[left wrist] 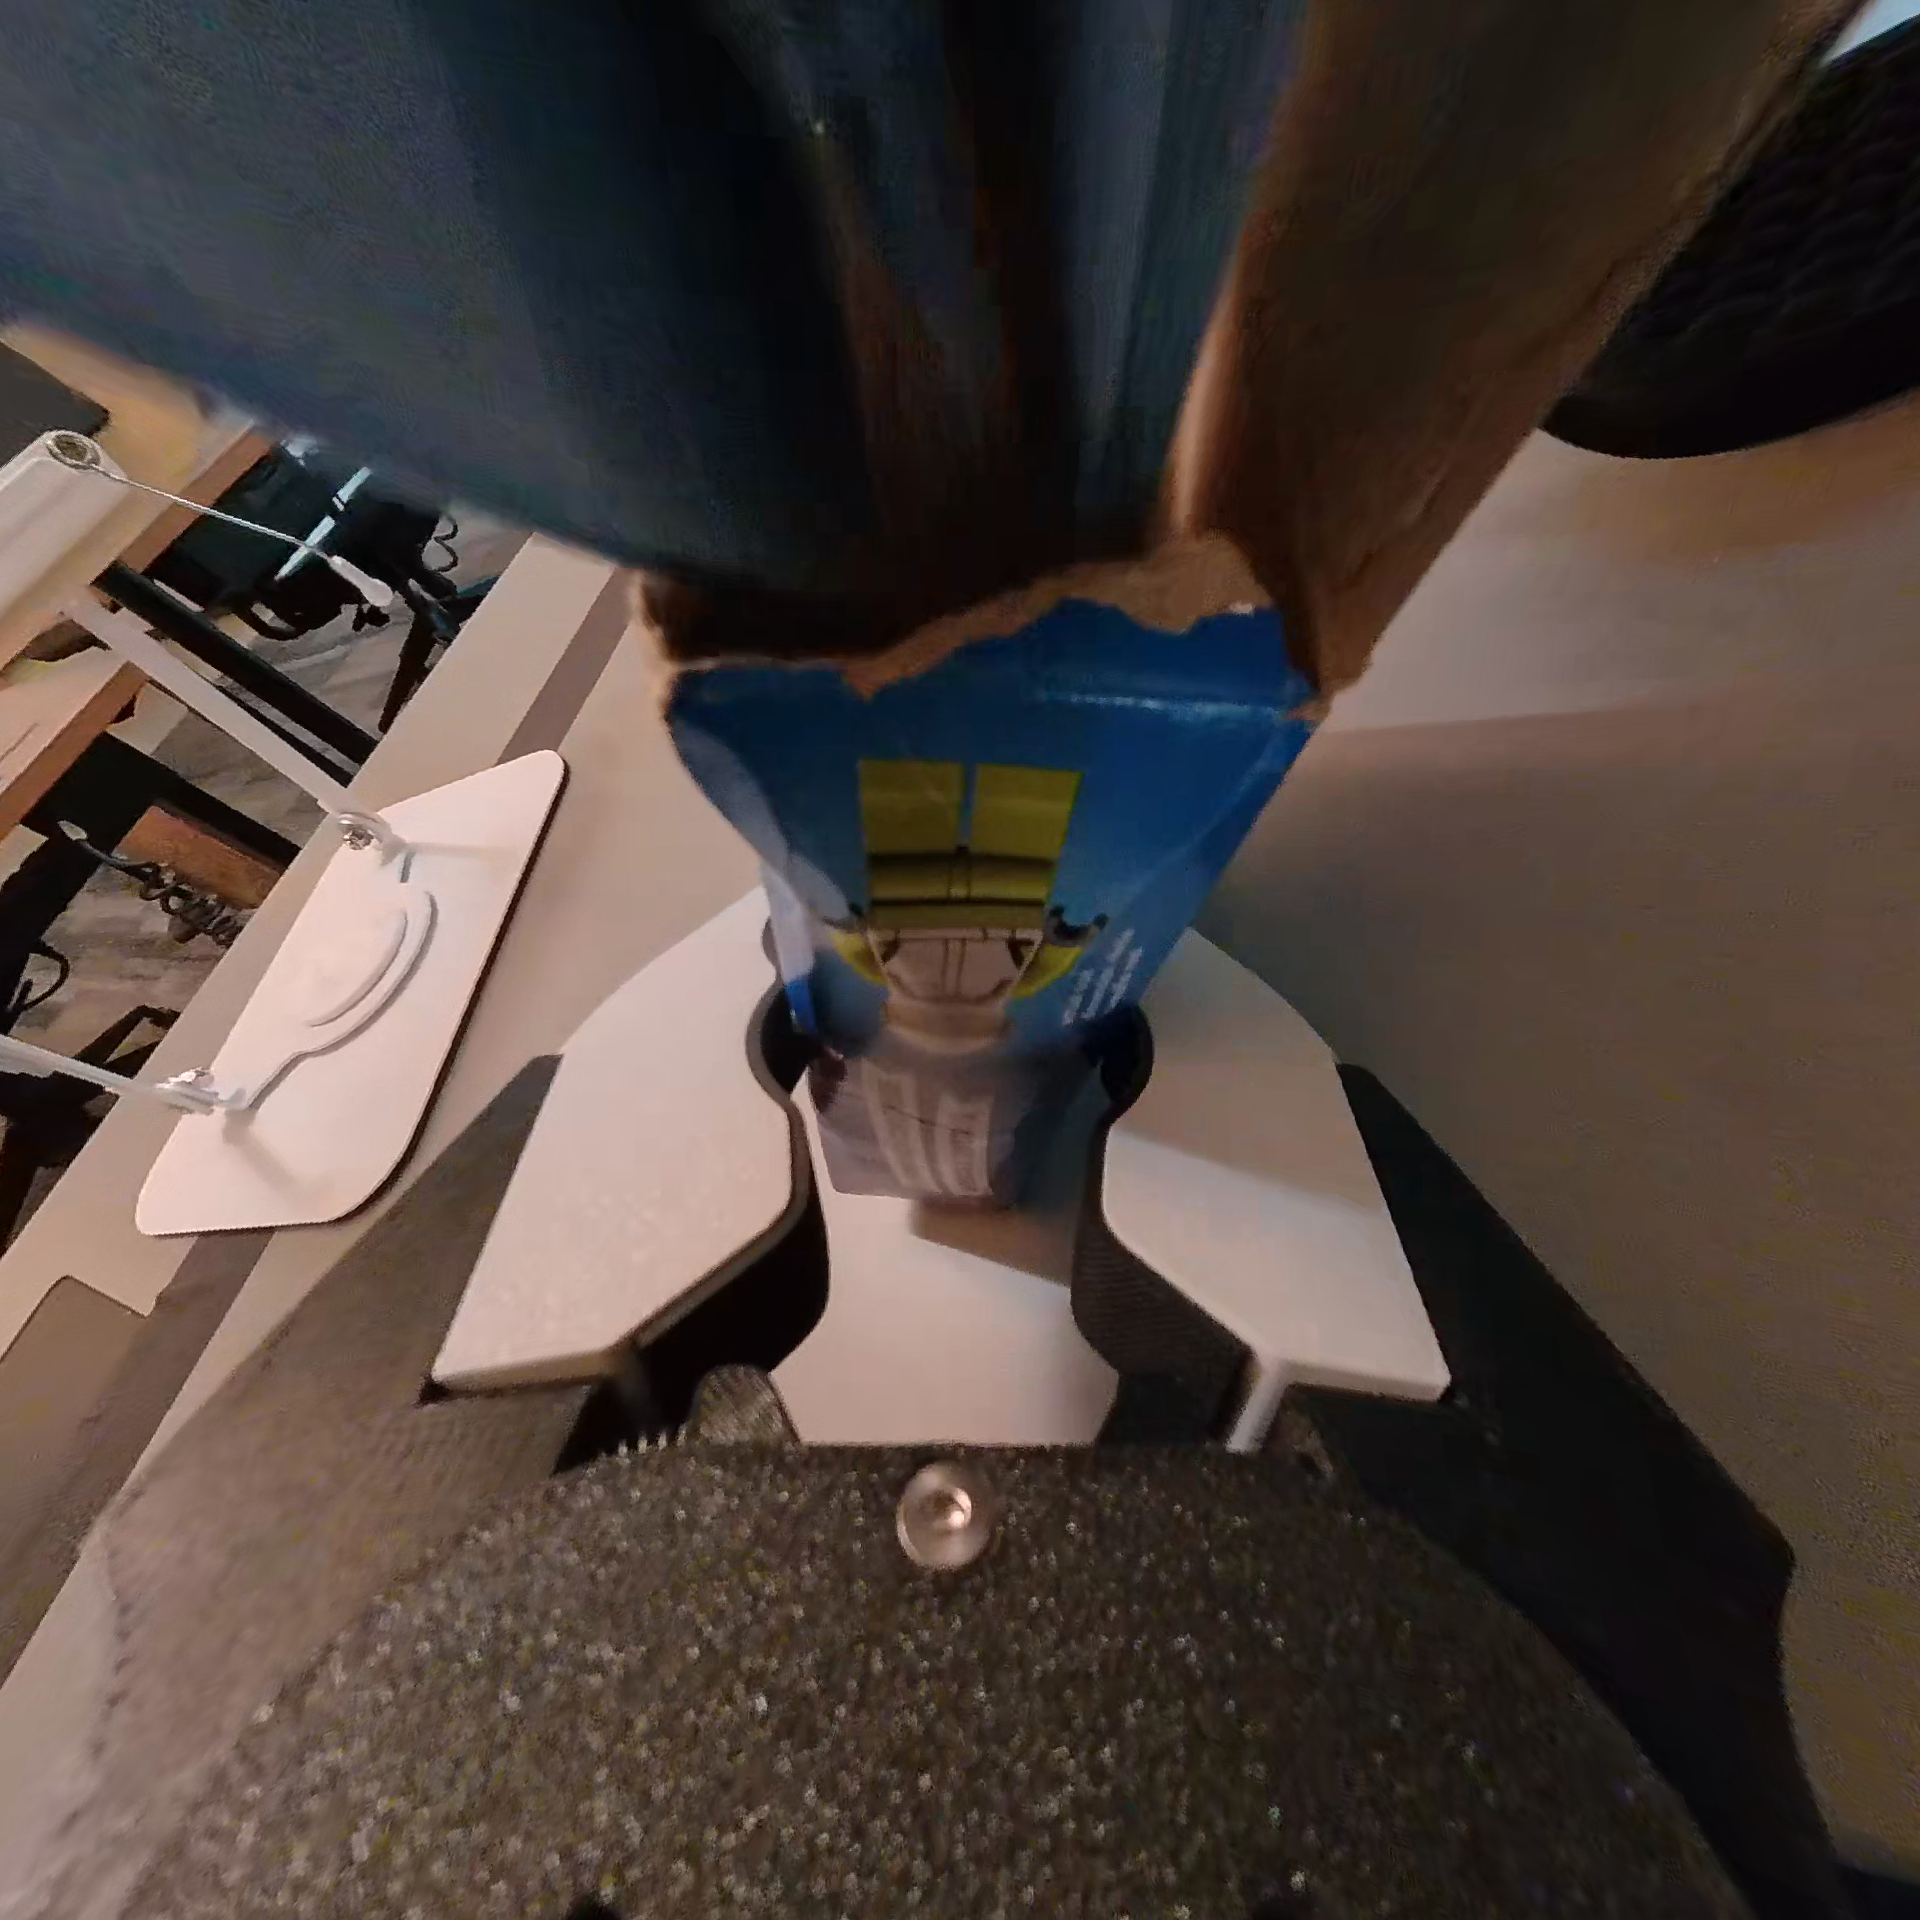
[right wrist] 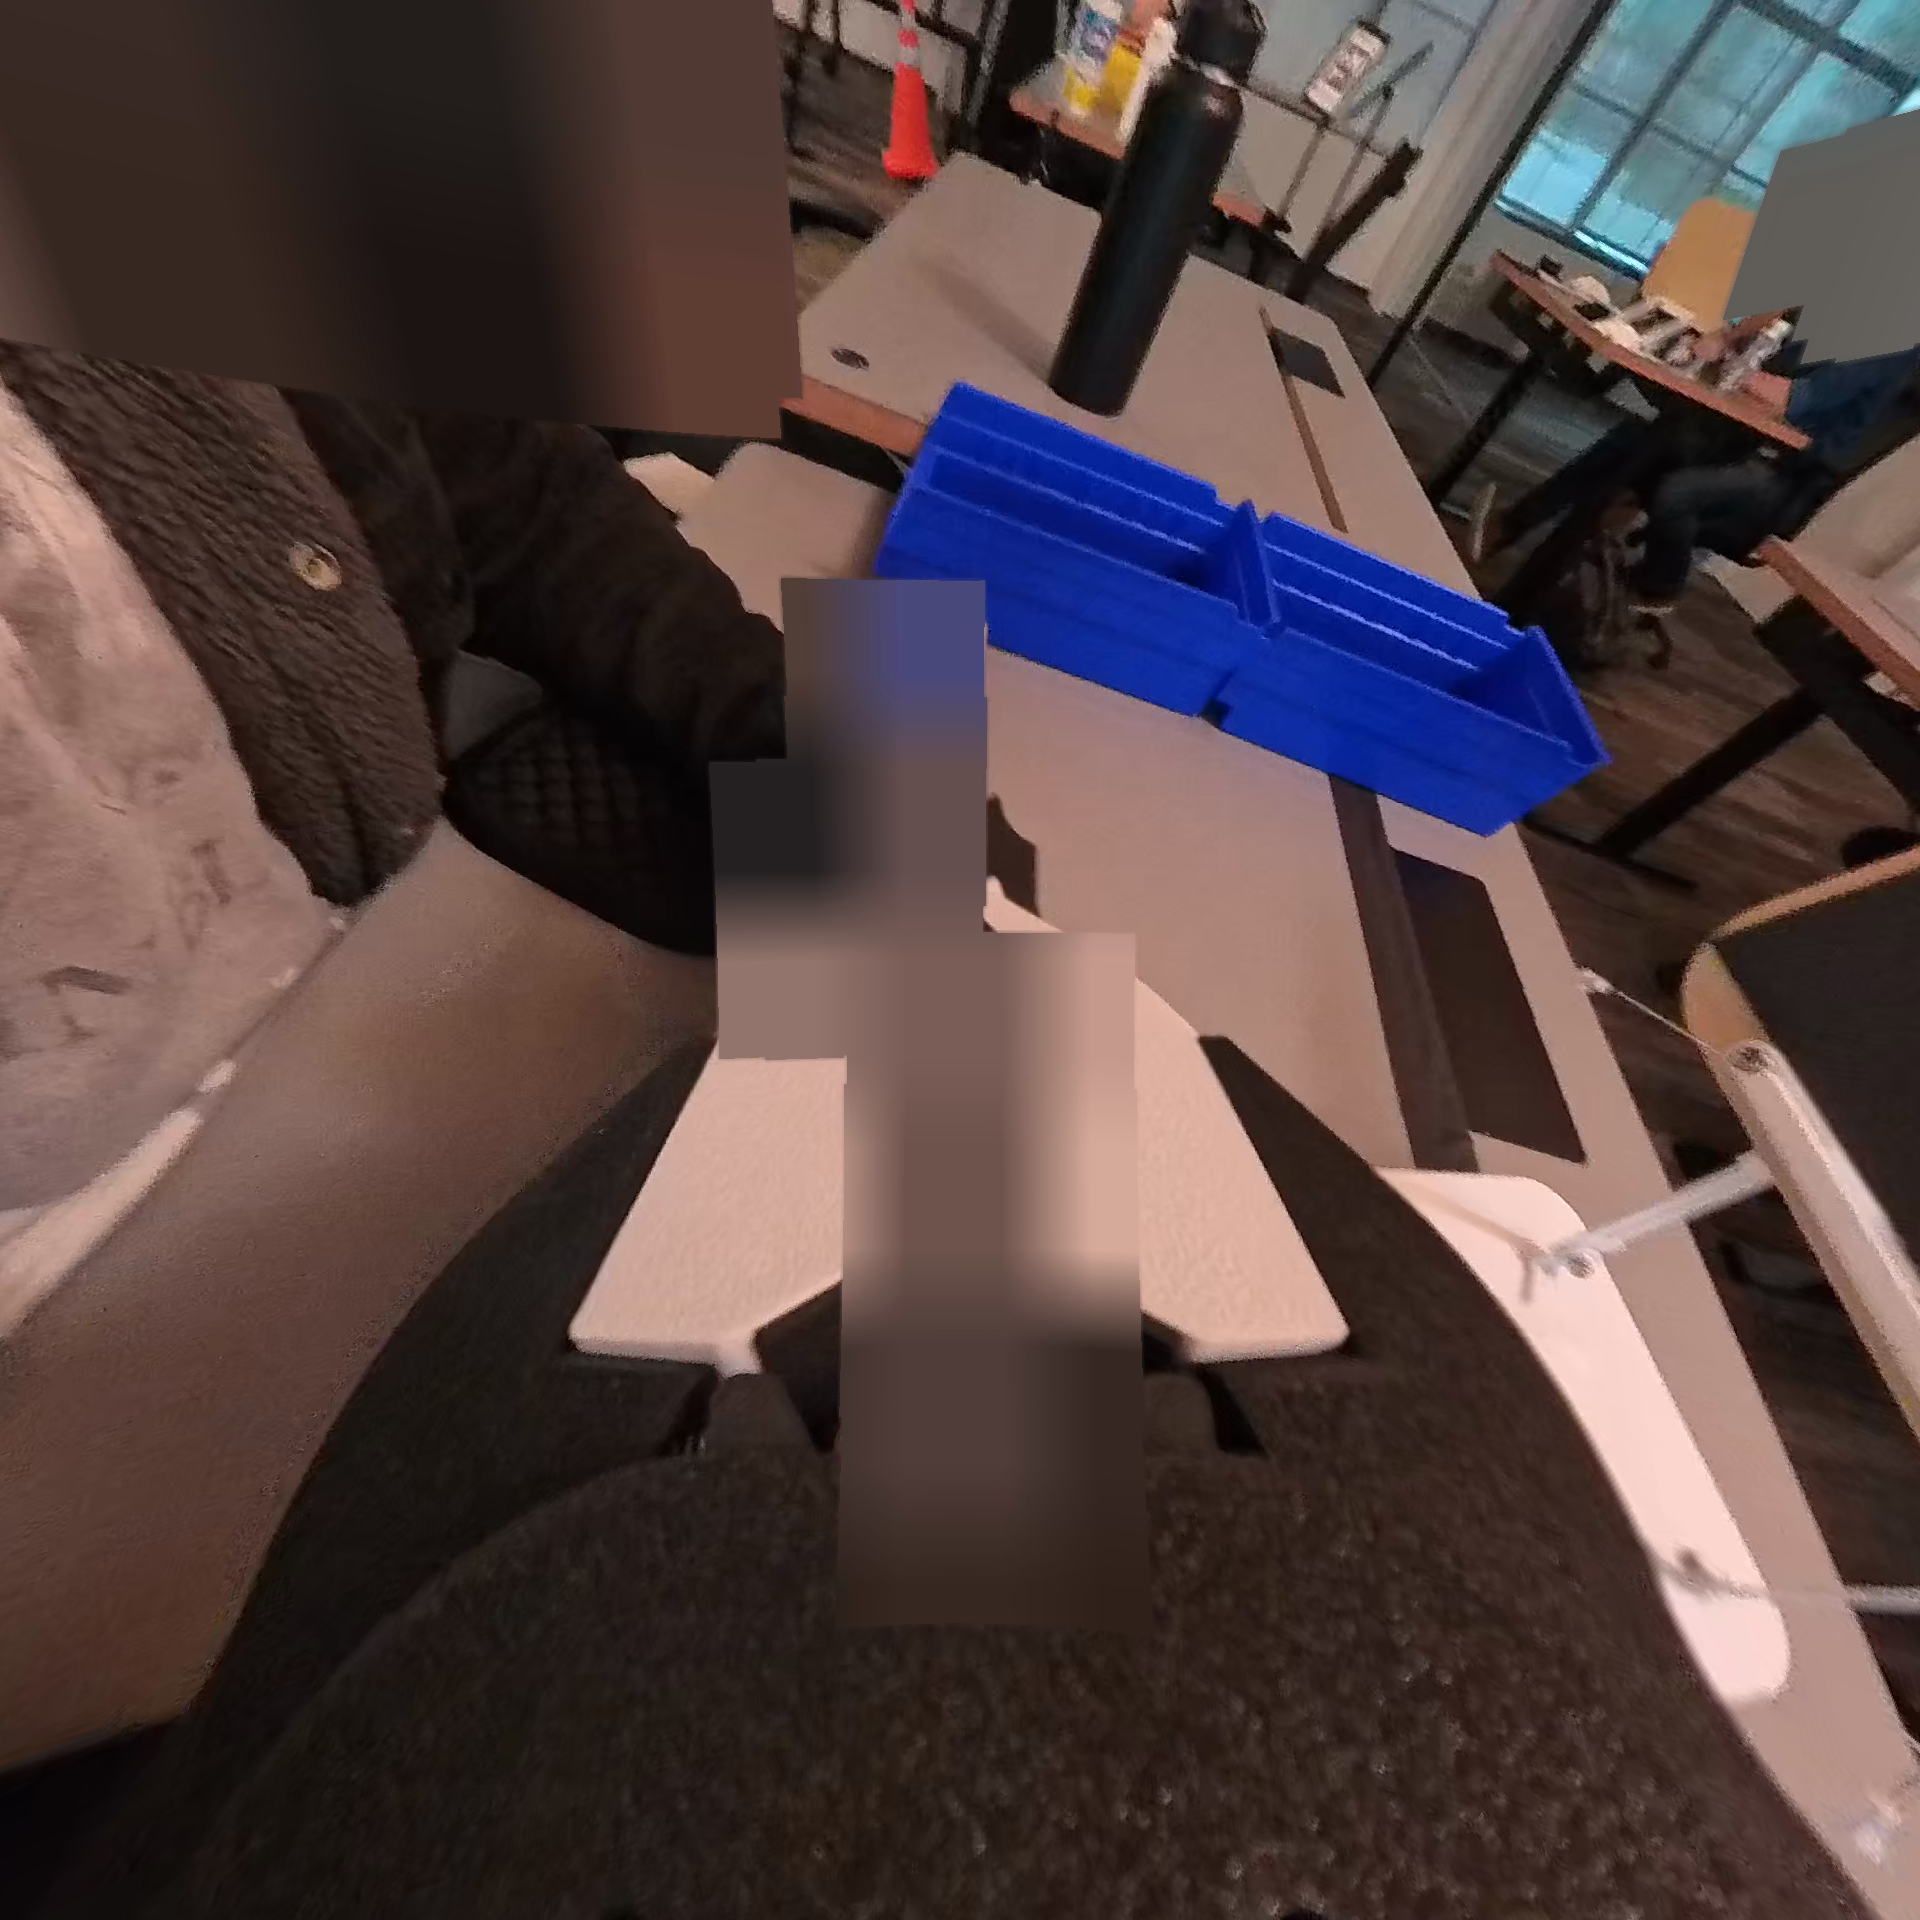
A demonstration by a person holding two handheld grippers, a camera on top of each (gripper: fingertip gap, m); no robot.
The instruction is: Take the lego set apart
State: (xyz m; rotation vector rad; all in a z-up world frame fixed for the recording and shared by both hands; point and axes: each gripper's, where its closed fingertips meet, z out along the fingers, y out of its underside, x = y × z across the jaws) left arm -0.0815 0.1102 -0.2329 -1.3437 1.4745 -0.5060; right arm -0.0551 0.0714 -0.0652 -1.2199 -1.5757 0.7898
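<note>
My left gripper (left wrist: 961,1049) pinches the blue box (left wrist: 997,831); its long axis runs toward frame top. Right gripper (right wrist: 977,997): state hidden by blur.

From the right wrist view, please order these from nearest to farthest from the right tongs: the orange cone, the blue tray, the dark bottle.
1. The blue tray, on the grey table ahead of the right tongs, slightly right.
2. The dark bottle, standing upright just behind the tray.
3. The orange cone, on the floor beyond the table, upper centre.
</note>
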